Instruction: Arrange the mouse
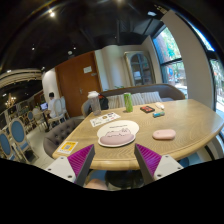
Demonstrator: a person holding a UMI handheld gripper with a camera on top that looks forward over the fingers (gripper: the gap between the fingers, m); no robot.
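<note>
Round wooden table (190,120) in a bright café room; small pink mouse (164,134) lying flat; gripper (114,160) hangs wide open, empty.

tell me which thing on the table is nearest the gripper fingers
The round white pad with the mouse on it, just ahead of the open gripper. The pink mouse lies off to its side; the green bottle stands beyond.
</note>
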